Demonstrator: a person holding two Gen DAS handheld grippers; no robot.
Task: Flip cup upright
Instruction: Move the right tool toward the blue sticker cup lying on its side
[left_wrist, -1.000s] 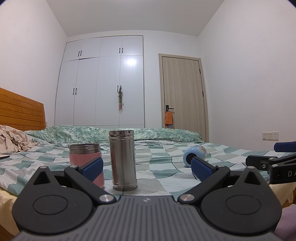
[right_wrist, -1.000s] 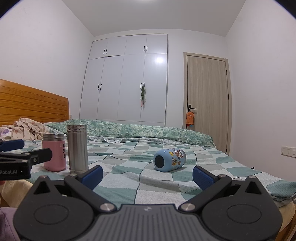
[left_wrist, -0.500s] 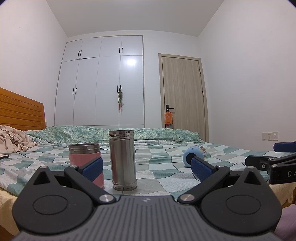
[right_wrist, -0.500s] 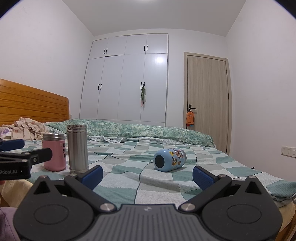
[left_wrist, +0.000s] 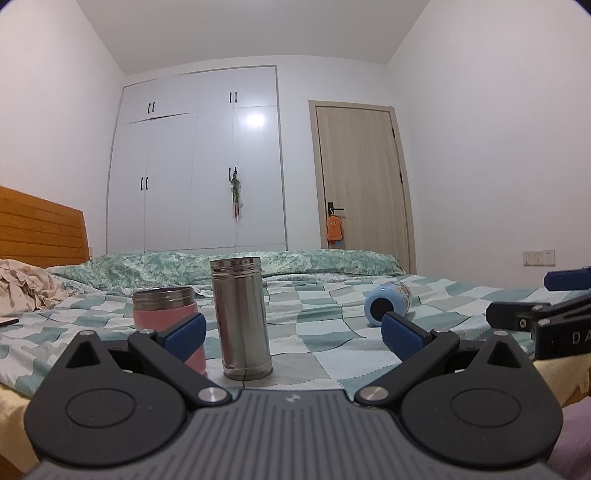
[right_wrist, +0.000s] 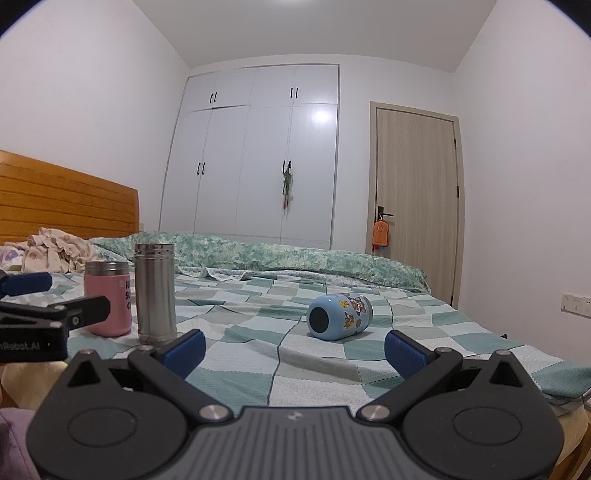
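Note:
A light blue cartoon-printed cup (right_wrist: 340, 316) lies on its side on the checked bedspread, its dark end facing me; it also shows in the left wrist view (left_wrist: 388, 302). My right gripper (right_wrist: 293, 349) is open and empty, a short way in front of the cup. My left gripper (left_wrist: 293, 332) is open and empty, just in front of an upright steel flask (left_wrist: 242, 317) and an upright pink cup (left_wrist: 168, 321). Both also show in the right wrist view: the flask (right_wrist: 154, 293) and the pink cup (right_wrist: 108, 297).
The bed (right_wrist: 424, 332) is covered with a green checked spread, with a folded quilt (right_wrist: 295, 258) behind. Crumpled clothes (right_wrist: 55, 251) lie by the wooden headboard (right_wrist: 66, 199). A wardrobe and door stand at the back.

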